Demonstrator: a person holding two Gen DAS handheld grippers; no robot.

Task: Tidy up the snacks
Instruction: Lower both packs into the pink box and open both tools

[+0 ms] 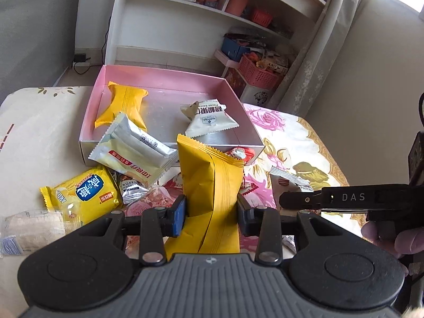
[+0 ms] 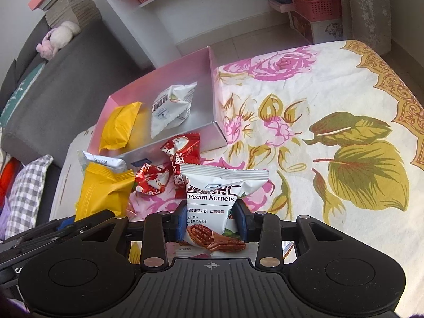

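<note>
My left gripper [image 1: 211, 212] is shut on a yellow snack packet [image 1: 212, 180] and holds it upright in front of the pink box [image 1: 169, 75]. My right gripper [image 2: 211, 221] is shut on a white Pecan Kernels packet [image 2: 220, 193]. The pink box [image 2: 185, 63] holds a yellow packet [image 1: 123, 104] and a white pecan packet [image 1: 209, 118]; both also show in the right wrist view, yellow [image 2: 119, 127] and white [image 2: 169, 108]. The right gripper's side [image 1: 344, 198] shows at right in the left wrist view.
Loose snacks lie before the box: a white wafer packet [image 1: 132, 151], a yellow cake packet [image 1: 84, 193], a truffle sweet [image 1: 131, 189], red sweets [image 2: 180, 148]. The table has a floral cloth [image 2: 318, 132]. A grey sofa [image 2: 66, 84] stands at left, white shelves [image 1: 212, 13] behind.
</note>
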